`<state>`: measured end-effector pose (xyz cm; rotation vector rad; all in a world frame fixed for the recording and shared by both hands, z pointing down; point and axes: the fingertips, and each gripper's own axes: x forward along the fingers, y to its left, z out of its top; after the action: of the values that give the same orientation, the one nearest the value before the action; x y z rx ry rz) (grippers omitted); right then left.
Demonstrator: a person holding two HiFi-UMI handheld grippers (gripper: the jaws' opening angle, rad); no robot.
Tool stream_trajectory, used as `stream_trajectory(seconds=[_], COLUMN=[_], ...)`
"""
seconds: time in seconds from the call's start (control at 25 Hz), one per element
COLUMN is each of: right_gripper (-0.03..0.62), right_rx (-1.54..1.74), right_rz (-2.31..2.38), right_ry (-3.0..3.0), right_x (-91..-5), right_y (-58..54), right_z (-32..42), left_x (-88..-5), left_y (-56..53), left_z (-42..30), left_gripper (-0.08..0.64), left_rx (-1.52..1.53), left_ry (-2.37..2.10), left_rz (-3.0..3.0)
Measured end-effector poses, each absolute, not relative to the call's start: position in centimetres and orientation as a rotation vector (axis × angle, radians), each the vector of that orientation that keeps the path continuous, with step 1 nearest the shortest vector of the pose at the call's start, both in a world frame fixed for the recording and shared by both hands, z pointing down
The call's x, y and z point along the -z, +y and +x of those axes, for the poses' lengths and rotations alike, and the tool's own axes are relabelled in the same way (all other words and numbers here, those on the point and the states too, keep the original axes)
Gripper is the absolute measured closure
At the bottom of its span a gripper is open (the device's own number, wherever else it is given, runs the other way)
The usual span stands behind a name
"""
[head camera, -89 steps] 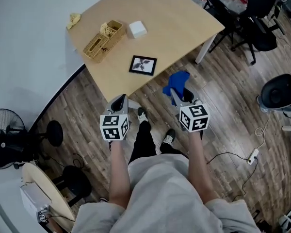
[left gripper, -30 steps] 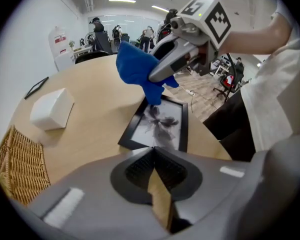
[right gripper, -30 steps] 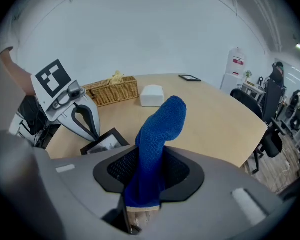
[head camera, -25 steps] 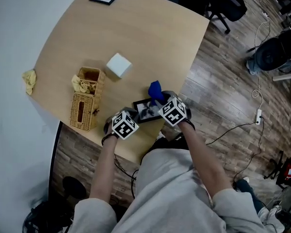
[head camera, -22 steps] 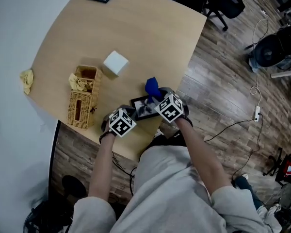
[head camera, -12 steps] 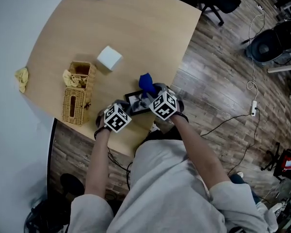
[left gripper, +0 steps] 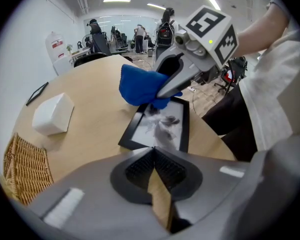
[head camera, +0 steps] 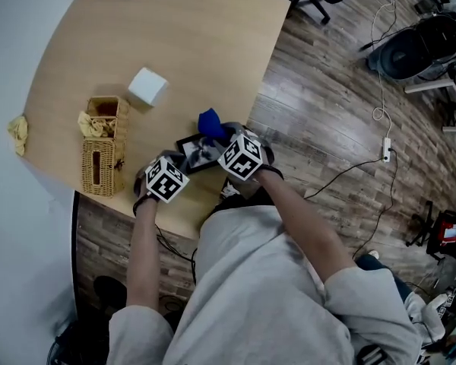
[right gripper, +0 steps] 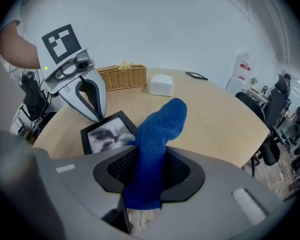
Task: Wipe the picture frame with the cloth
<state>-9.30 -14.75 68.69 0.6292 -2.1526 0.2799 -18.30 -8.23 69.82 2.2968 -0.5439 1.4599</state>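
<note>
1. The right gripper (right gripper: 151, 156) is clamped tight on the blue cloth (right gripper: 162, 129) — a thick fold of it stands up out of the jaws.
2. In the left gripper view, the cloth sits bunched on the far end of the frame (left gripper: 160, 126).
3. The frame lies flat and picture side up on the table (head camera: 213, 44), close to the edge nearest the person.
4. The left gripper (left gripper: 153, 149) has its jaws closed with nothing between them. Its tips are right at the frame's near edge and seem to touch it.
5. Off to the left stand a basket (head camera: 99, 154) and a white box (head camera: 147, 87) — both clear of the frame.
</note>
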Motion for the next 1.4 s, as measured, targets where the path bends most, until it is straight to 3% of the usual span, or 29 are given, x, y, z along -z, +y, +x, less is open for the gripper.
stream_trajectory(seconds=[1.4], right_gripper=[0.465], right_rx=[-0.310], right_rz=[0.522], right_ry=[-2.155], right_x=[-68.9], right_y=[-9.3], right_z=[-7.5], left_x=[-70.0], left_y=[-8.2], left_z=[-18.2], left_gripper=[0.506], left_rx=[-1.428], left_ry=[-0.571], left_rz=[2.283])
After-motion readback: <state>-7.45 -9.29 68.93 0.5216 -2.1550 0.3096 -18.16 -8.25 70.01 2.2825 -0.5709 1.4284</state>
